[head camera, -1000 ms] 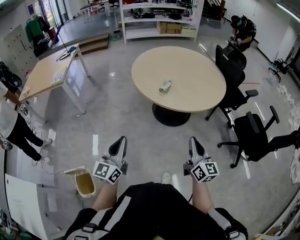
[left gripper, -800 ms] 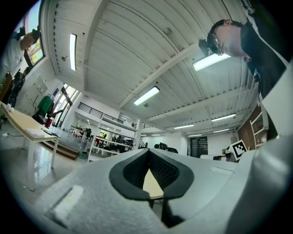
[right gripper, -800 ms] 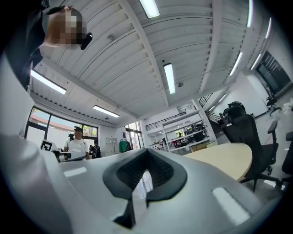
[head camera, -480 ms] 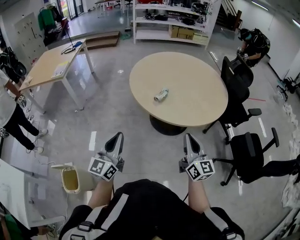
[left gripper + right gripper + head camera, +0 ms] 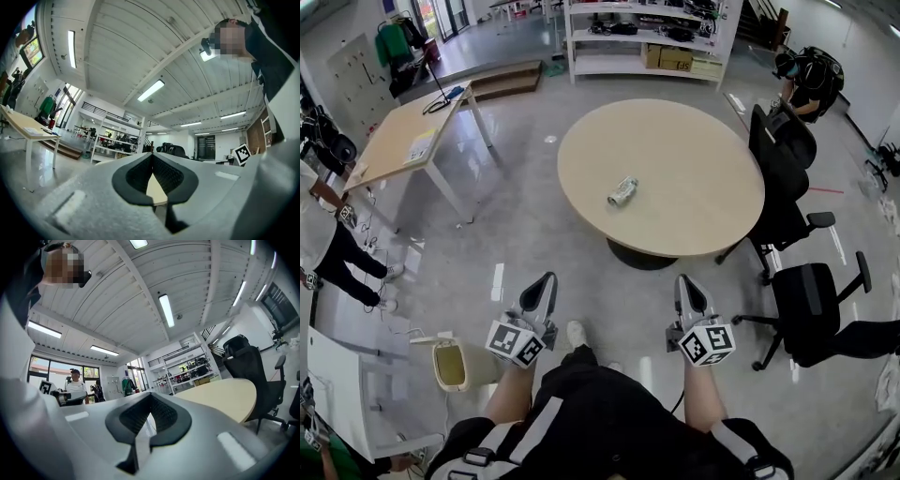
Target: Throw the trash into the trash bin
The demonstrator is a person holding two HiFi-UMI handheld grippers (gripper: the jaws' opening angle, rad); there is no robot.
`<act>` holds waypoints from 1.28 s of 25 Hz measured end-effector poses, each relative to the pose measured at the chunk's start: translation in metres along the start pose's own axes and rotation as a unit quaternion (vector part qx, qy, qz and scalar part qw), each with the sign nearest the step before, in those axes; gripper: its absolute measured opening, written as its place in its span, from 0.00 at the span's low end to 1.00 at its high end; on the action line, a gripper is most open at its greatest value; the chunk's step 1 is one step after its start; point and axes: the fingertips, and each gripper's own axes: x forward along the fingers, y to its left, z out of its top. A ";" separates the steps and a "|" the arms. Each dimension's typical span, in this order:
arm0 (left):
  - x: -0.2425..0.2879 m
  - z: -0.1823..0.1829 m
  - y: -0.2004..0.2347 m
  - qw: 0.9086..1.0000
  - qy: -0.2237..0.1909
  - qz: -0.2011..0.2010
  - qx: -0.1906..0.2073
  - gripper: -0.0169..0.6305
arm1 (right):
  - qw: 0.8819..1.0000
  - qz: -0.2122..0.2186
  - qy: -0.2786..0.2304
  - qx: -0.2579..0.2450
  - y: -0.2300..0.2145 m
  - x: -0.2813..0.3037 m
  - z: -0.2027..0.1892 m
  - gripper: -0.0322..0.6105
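Trash [image 5: 623, 191], crumpled, shiny, lies on the round table [image 5: 694, 169]; left gripper [image 5: 542, 283] and right gripper [image 5: 687, 283] fingers [image 5: 138, 177] closed.

Open workspace: round table [image 5: 694, 169], office chairs [image 5: 780, 187]

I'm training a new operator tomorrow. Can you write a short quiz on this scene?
1. True or false: the crumpled trash lies on the round table.
2. The trash bin stands on the floor: A) at the person's left, B) at the person's right, C) under the table.
3. Are the left claw and right claw open or shut, and what do they hold?
Key: 1 true. 2 A. 3 Both shut, holding nothing.
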 end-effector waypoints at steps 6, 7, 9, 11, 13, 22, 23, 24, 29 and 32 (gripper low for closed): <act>0.045 -0.005 0.011 1.000 0.000 -0.019 -0.009 0.03 | 1.000 0.002 -0.003 -0.018 0.001 0.035 0.006 0.06; 0.052 -0.008 0.015 1.000 -0.001 -0.024 -0.013 0.03 | 1.000 0.003 -0.001 -0.024 0.002 0.042 0.007 0.06; 0.066 -0.013 0.027 0.999 0.001 -0.033 -0.017 0.03 | 0.999 0.005 0.003 -0.035 0.000 0.058 0.005 0.06; 0.083 -0.017 0.041 0.999 0.003 -0.042 -0.019 0.03 | 0.999 -0.001 0.007 -0.039 -0.007 0.076 0.003 0.06; 0.103 -0.015 0.056 0.999 0.002 -0.049 -0.019 0.03 | 0.999 -0.009 0.012 -0.041 -0.017 0.096 0.003 0.06; 0.159 -0.005 0.118 0.998 0.000 -0.054 -0.010 0.03 | 0.997 -0.005 0.065 -0.050 -0.034 0.192 -0.025 0.06; 0.159 -0.006 0.127 0.999 0.003 -0.051 -0.014 0.03 | 0.996 -0.002 0.073 -0.053 -0.032 0.202 -0.030 0.06; 0.158 -0.008 0.135 0.999 0.006 -0.049 -0.018 0.03 | 0.995 0.002 0.080 -0.057 -0.029 0.213 -0.035 0.06; 0.163 -0.019 0.164 0.998 0.020 -0.047 -0.027 0.03 | 0.991 0.028 0.113 -0.072 -0.014 0.258 -0.055 0.06; 0.169 -0.029 0.173 0.998 0.029 -0.053 -0.028 0.03 | 0.989 0.036 0.124 -0.070 -0.008 0.276 -0.065 0.06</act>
